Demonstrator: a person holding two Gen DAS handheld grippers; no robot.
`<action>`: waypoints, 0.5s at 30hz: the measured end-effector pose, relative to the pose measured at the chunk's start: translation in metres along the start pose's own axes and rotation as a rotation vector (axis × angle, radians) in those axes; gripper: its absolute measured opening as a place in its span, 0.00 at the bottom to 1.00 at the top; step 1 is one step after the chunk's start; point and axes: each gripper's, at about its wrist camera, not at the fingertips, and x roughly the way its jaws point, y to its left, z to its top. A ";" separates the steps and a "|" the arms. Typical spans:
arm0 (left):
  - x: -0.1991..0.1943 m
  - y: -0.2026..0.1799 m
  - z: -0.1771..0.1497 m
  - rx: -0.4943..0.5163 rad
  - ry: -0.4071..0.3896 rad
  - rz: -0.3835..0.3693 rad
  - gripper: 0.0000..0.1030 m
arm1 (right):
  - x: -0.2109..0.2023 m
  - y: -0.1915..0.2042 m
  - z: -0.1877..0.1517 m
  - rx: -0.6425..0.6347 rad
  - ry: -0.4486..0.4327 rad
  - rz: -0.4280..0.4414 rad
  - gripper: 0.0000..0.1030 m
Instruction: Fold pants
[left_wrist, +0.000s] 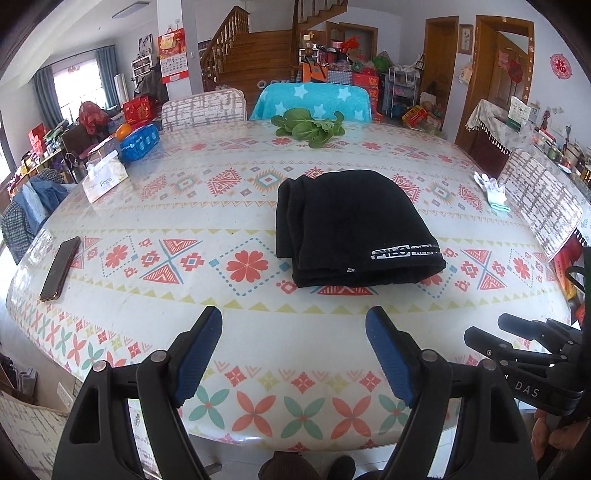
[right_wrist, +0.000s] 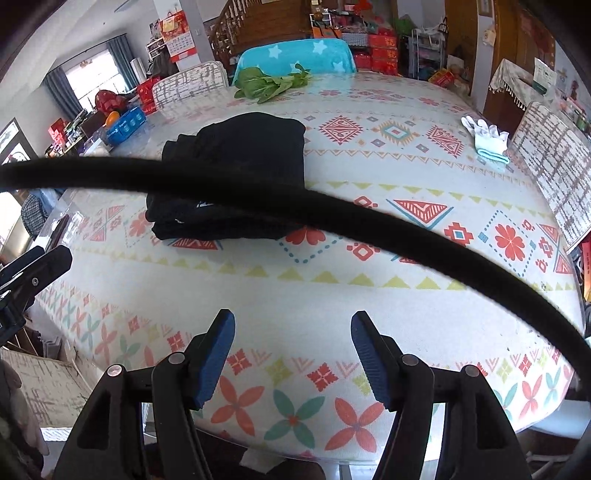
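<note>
1. Round table under a glossy patterned cloth of red flowers, teal petals and yellow triangles (left_wrist: 155, 229): my work surface. Its near half is bare, which I judge gives the folding room.

2. Black knit pants with a white logo band (left_wrist: 351, 229): lying near the table's middle, ahead of both tools and touched by neither. They sit as a compact, layered rectangle with a rounded far edge, the layers stacked at the near edge. From that I judge the folding done or nearly so.

3. Left gripper, black arms with blue ribbed pads (left_wrist: 293, 354): above the near table edge, angled down toward the cloth. Jaws stand wide apart with nothing between them. I judge it is clear of the bundle so as not to disturb it.

4. Right gripper, same build (right_wrist: 293, 356): also over the near edge, beside the left one. Jaws well apart, a little narrower than the left's, and empty.

5. Thick black cable (right_wrist: 295, 206): sags across the right wrist view, hiding part of the pants' near edge.

6. Bunch of green leafy vegetables (left_wrist: 308, 127): at the far rim, well apart from the pants.

7. White tissue box (left_wrist: 105, 181), far left.

8. Dark smartphone (left_wrist: 61, 268): flat at the left edge.

9. White work gloves (left_wrist: 493, 190): right side, unused.
</note>
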 end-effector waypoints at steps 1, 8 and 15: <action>0.000 0.000 0.000 0.000 0.000 -0.001 0.77 | 0.000 0.000 -0.001 -0.001 0.002 0.000 0.68; -0.005 -0.001 0.000 -0.008 -0.041 -0.006 0.77 | 0.001 0.002 -0.001 -0.007 0.007 -0.008 0.69; -0.059 0.011 0.017 -0.077 -0.350 -0.002 1.00 | -0.005 0.016 0.006 -0.069 -0.054 -0.030 0.69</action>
